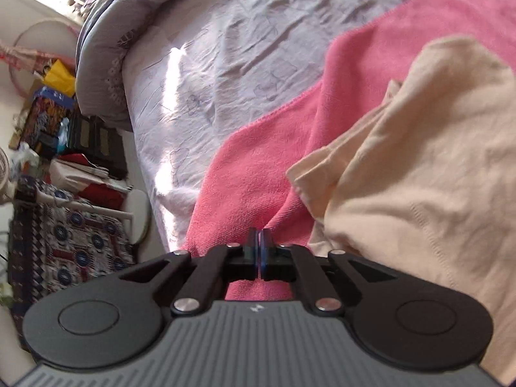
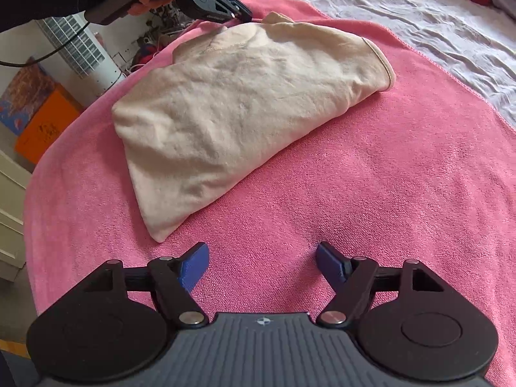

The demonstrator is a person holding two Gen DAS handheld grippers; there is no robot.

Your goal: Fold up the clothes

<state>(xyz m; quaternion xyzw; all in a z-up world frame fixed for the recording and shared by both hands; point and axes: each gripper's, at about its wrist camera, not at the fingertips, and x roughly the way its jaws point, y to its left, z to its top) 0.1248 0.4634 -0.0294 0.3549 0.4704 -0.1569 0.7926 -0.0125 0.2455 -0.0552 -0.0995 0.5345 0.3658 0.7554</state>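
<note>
The cream, soft-knit folded garment [image 2: 238, 103] lies in a rumpled, roughly triangular bundle ahead of the right gripper [image 2: 260, 258], apart from its blue pads, which are spread wide over bare towel. Its stitched hem curves at the far right end. Under it lies the pink terry-cloth towel [image 2: 354, 177], nubby and flat, spread over a wrinkled pale lilac bed sheet [image 1: 258, 48]. The left gripper [image 1: 259, 248] is at the garment's far edge, fingers pressed together; whether fabric sits between them cannot be told.
</note>
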